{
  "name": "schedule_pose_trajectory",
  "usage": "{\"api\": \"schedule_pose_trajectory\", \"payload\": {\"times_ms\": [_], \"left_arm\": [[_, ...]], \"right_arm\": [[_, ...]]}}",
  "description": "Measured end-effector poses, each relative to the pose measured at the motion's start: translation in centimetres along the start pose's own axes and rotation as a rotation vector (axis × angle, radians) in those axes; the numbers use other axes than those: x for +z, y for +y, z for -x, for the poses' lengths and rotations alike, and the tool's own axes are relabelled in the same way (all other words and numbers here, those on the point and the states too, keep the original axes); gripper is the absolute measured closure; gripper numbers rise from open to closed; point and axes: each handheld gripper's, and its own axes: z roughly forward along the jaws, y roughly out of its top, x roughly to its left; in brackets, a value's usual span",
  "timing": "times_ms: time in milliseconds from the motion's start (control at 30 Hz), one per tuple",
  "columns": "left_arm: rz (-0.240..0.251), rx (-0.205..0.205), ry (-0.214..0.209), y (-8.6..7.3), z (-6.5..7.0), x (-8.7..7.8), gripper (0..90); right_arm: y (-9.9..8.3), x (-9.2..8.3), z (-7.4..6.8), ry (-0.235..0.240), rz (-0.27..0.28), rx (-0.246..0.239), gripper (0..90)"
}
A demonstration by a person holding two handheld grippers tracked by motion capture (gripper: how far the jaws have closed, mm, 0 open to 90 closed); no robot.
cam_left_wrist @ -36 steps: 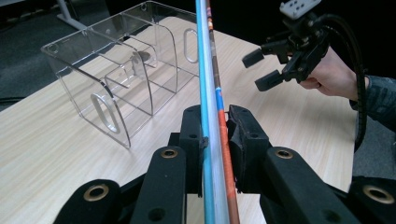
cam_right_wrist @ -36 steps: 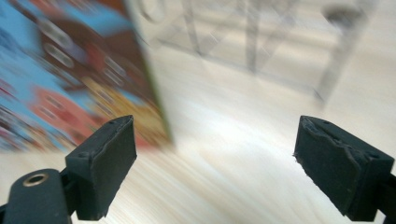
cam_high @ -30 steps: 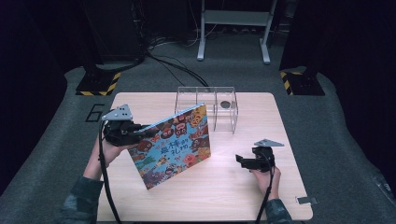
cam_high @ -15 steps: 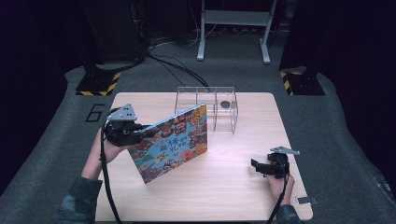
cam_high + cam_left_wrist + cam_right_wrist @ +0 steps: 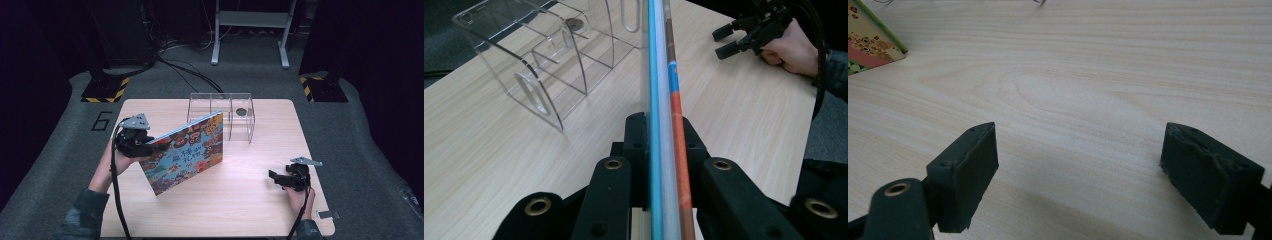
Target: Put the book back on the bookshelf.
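Left of centre in the high view, left gripper (image 5: 145, 145) clamped on book (image 5: 187, 150) edge, book tilted beside clear rack (image 5: 235, 117), lower right, right gripper (image 5: 275, 176) jaws apart, empty, over table (image 5: 240, 200)

From my seat the high view is unevenly lit: the pale wooden table (image 5: 250, 200) glows under overhead light while the floor and the room's far corners sink into near black. The frame is soft and slightly grainy. In the left gripper view the picture book's (image 5: 664, 100) edge blurs where it nears the lens, and the clear acrylic organiser (image 5: 549, 60) catches faint glare along its rims. In the right gripper view, soft shadow pools beneath the near jaws.
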Motion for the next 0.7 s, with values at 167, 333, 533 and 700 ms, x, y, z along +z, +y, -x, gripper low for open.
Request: {"api": "schedule_pose_trajectory", "payload": {"times_ms": [167,333,533,700], "left_arm": [[0.027,-0.002,0.028,0.6,0.8,-0.1,80.8],[0.049,-0.004,0.058,1.3,1.0,-0.7,80.8],[0.046,-0.019,0.098,1.7,0.8,-1.0,80.7],[0.085,-0.045,0.116,2.1,0.5,-1.6,80.7]], "right_arm": [[0.0,0.0,0.0,0.002,0.002,0.0,14.8],[0.0,0.0,0.0,0.003,0.0,0.0,14.9],[0.0,0.0,0.0,-0.001,0.0,0.006,14.9],[0.0,0.0,0.1,-0.001,0.007,0.008,14.9]]}}
